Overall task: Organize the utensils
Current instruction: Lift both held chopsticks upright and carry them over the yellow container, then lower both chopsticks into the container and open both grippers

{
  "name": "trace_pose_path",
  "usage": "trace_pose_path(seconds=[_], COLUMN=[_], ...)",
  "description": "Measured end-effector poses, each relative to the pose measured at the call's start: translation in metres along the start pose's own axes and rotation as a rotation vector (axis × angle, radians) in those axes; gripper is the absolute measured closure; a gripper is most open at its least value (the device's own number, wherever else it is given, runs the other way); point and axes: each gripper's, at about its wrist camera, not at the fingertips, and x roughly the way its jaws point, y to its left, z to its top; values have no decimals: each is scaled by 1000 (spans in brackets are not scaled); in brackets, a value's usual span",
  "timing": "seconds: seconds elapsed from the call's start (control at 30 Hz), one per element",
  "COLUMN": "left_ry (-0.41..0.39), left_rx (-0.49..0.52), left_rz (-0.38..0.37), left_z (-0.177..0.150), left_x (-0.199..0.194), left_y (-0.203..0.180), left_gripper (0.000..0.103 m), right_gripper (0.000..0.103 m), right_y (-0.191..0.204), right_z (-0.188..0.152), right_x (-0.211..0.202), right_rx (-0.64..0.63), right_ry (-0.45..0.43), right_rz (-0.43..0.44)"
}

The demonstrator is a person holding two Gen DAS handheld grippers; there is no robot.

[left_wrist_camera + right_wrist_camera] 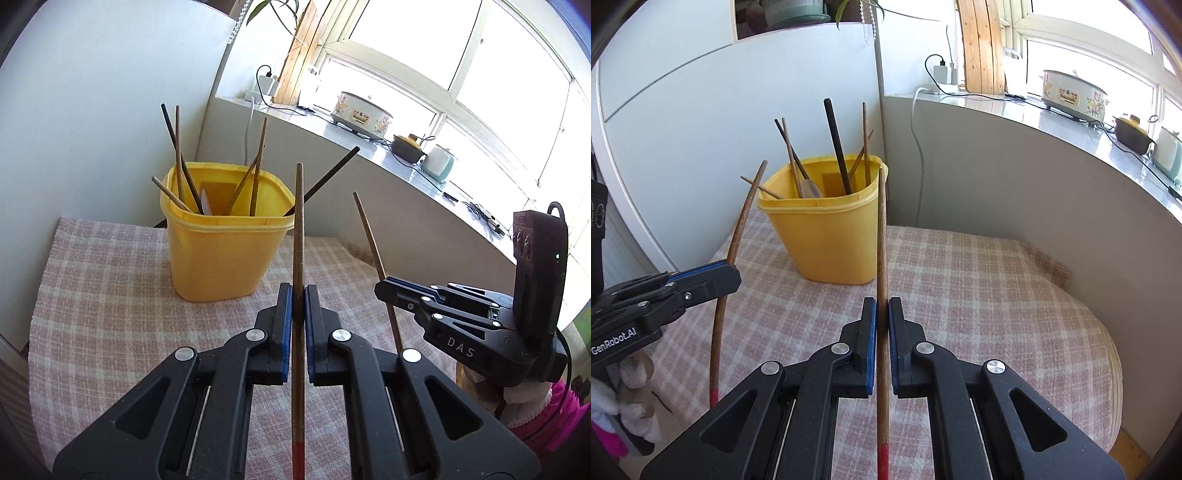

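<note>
A yellow plastic tub (221, 254) (831, 236) stands at the back of the checked cloth and holds several chopsticks, brown and black, leaning every way. My left gripper (298, 295) (733, 264) is shut on a brown chopstick with a red end (298, 229) (738, 225), held above the cloth in front of the tub. My right gripper (882, 306) (382, 284) is shut on a second brown chopstick with a red end (882, 236) (369, 236), to the right of the left one. Both sticks point up and away, toward the tub.
The pink and white checked cloth (110, 280) (979, 280) covers a small table set in a white corner. A grey sill (369, 155) at the right bears a flowered cooker (360, 112), a dark pot, a pale kettle and cables. A person's pink sleeve (546, 417) shows low right.
</note>
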Motion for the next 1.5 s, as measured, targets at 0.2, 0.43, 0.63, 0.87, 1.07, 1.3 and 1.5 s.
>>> trace_pose_path(seconds=[0.2, 0.43, 0.63, 0.87, 1.07, 1.3, 1.5], left_ry=[-61, -113, -156, -184, -232, -287, -306], left_rx=[12, 6, 11, 24, 11, -15, -20], left_rz=[1, 0, -5, 6, 6, 42, 79], left_z=[26, 52, 75, 98, 121, 144, 154], left_x=[-6, -6, -2, 12, 19, 29, 46], left_y=[3, 9, 9, 10, 15, 33, 45], left_gripper=[99, 99, 99, 99, 99, 99, 99], right_gripper=[98, 98, 98, 98, 98, 98, 98], right_y=[0, 0, 0, -4, -3, -7, -4], right_z=[21, 48, 69, 89, 105, 126, 140], right_x=[-10, -14, -18, -15, -5, 4, 17], right_rx=[13, -3, -12, 6, 11, 48, 68], right_ry=[-66, -131, -193, -243, -257, -296, -310], right_rz=[31, 47, 68, 107, 127, 173, 188])
